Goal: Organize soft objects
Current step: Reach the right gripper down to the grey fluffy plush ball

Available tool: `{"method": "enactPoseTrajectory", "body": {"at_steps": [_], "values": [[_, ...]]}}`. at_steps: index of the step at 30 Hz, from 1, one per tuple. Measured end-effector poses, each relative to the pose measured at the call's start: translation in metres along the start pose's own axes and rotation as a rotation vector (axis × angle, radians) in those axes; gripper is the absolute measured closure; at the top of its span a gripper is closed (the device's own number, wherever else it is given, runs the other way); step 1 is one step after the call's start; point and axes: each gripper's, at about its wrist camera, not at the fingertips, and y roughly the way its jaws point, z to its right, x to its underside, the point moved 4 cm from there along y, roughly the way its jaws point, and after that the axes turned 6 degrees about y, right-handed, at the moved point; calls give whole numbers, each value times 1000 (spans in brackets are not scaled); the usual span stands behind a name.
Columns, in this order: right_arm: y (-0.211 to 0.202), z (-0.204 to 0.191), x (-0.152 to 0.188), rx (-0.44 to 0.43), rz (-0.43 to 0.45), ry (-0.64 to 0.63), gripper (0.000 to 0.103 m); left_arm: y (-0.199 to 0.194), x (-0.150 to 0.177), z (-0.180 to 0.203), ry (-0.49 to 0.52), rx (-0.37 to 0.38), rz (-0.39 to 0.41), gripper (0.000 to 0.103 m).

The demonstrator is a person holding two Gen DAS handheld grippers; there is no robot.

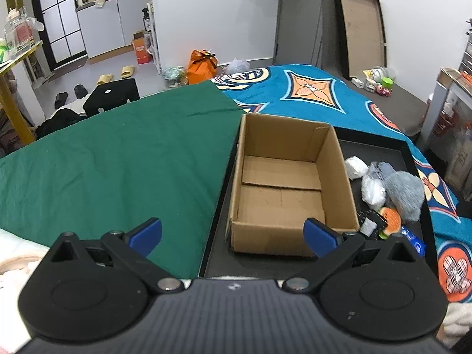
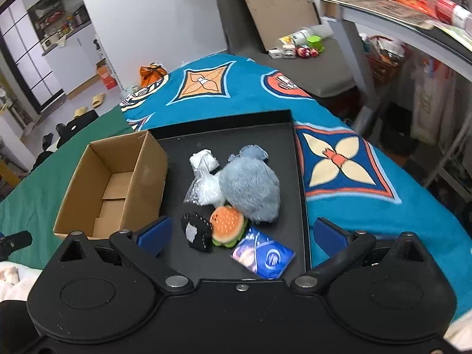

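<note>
An empty cardboard box (image 1: 280, 183) (image 2: 115, 183) stands at the left of a black tray (image 2: 265, 126) (image 1: 380, 144). Beside it on the tray lie a grey furry plush (image 2: 250, 188) (image 1: 404, 191), a white wad (image 2: 203, 159) (image 1: 357, 166), a clear bag of white stuff (image 2: 205, 190) (image 1: 373, 190), a burger plush (image 2: 228, 225) (image 1: 391, 218), a black pouch (image 2: 196, 231) and a blue packet (image 2: 264, 256). My left gripper (image 1: 233, 236) is open near the box's front wall. My right gripper (image 2: 242, 234) is open just short of the burger plush and the packet.
The tray rests on a bed with a blue patterned blanket (image 2: 348, 171) and a green cloth (image 1: 118, 159). A shelf unit (image 2: 413, 29) stands to the right. Bottles and toys (image 2: 298, 44) sit on a grey surface beyond the bed. Slippers and bags lie on the floor (image 1: 118, 67).
</note>
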Motion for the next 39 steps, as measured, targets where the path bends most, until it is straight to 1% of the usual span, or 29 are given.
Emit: {"method": "enactPoseTrajectory", "body": {"at_steps": [8,12,16,23,25,27,30,32,37,39], "values": [[30,2,-15,12,-21,-60,0,26,-8,0,-19,-19,-8,3],[47,2,-21,16,-38,-79,0,42,-8,1,-21,-30,-29,8],[67,0,-21,22,-60,-103,0,58,-8,-2,-43,-33,-46,11],[101,4,-12,23,-73,-117,0,81,-4,0,-38,-42,-48,14],[109,5,-11,38,-66,-127,0,87,-1,0,-41,-46,-51,17],[115,6,-10,45,-62,-135,0,91,3,-2,-58,-38,-54,25],[123,7,-10,60,-51,-150,0,96,4,-4,-72,-36,-49,30],[128,8,-11,77,-45,-159,0,99,3,-5,-74,-40,-47,31],[138,12,-10,97,-46,-163,0,103,5,-3,-84,-12,-47,40],[142,11,-9,110,-44,-174,2,103,5,-3,-89,-1,-41,45]]}}
